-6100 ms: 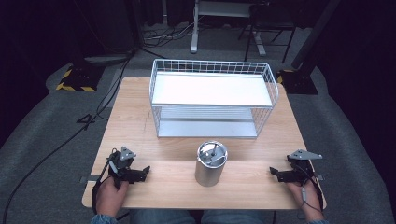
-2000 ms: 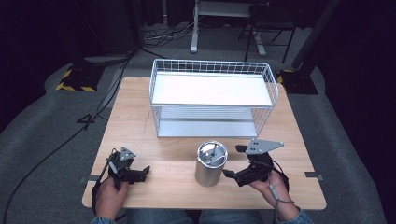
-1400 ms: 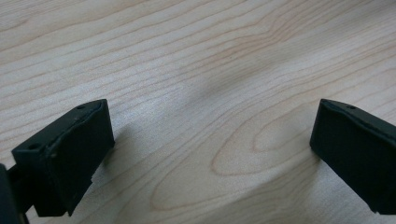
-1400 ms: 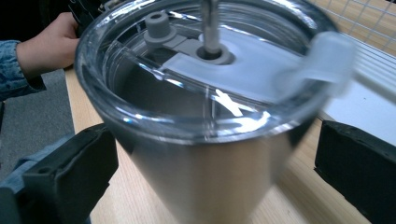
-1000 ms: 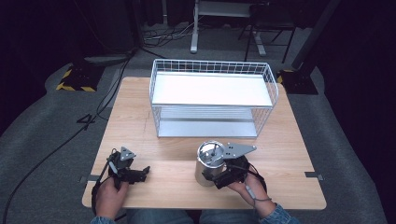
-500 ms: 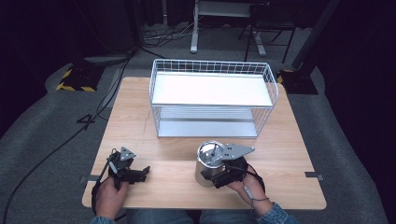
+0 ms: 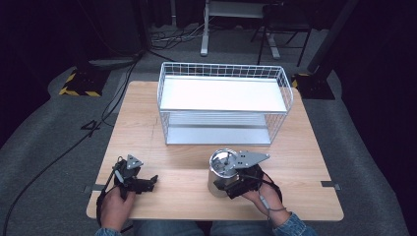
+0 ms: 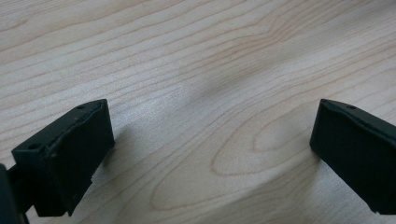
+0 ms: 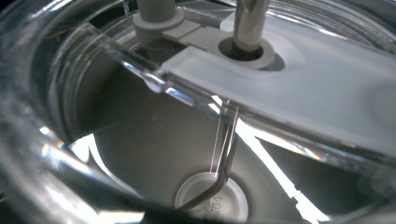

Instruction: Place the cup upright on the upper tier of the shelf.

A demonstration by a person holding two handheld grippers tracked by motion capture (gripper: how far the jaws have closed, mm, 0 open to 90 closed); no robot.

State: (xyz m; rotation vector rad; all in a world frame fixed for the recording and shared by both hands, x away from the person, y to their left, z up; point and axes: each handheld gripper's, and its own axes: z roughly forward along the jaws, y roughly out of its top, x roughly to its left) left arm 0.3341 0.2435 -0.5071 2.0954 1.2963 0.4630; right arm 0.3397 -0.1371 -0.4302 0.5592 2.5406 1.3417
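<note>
- High view: the silvery metal cylinder-shaped canister with a clear lid [image 7: 222,173] stood upright on the light wooden table [image 7: 305,167], near its front edge and just in front of the white wire two-tier rack [image 7: 223,105].
- The right gripper [image 7: 235,186] was pressed against the canister's right side, its grey three-cornered plate reaching over the lid; whether its jaws were clamped on the canister or merely around it could not be told.
- Right gripper view: the clear lid [image 9: 289,88] (with a grey post through a white bar) lay very close to the camera, the metal floor visible beneath it.
- The left gripper [image 7: 146,183] rested on the table, well apart from the canister.
- Left gripper view: its black jaws stood wide apart over bare wood grain [image 8: 210,93], holding nothing.
</note>
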